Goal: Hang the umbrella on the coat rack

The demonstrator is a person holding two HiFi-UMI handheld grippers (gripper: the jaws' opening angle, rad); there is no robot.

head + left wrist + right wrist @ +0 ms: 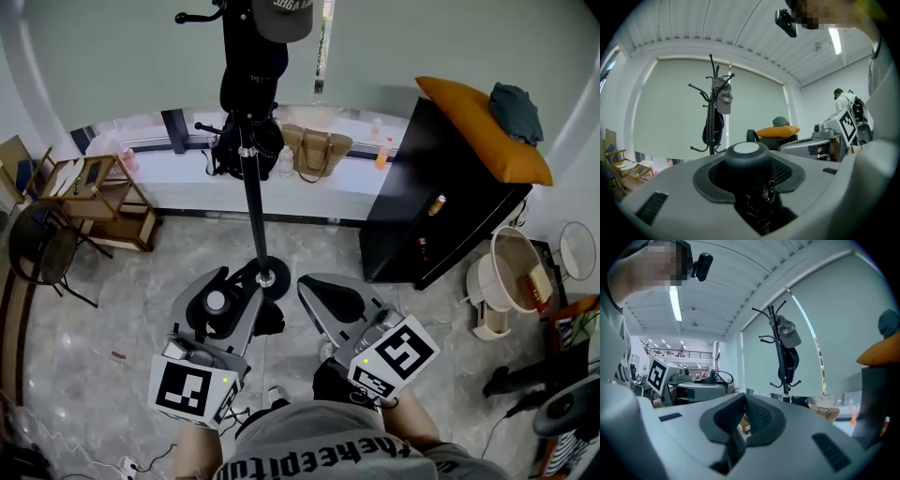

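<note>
Zero hanging done: left gripper [232,292] pinches black folded umbrella with pale round cap [217,302]; right gripper [333,298] pressed together, empty; black metal coat rack [251,192] near, ahead.

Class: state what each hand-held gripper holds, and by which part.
Left hand-held gripper clamps the umbrella just below its round capped end; right hand-held gripper holds nothing, jaws shut.

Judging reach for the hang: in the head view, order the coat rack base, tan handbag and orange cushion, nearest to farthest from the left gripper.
From the left gripper, shut on the umbrella:
1. Coat rack base, just to its right.
2. Tan handbag, farther ahead on the window ledge.
3. Orange cushion, far right atop the black cabinet.
</note>
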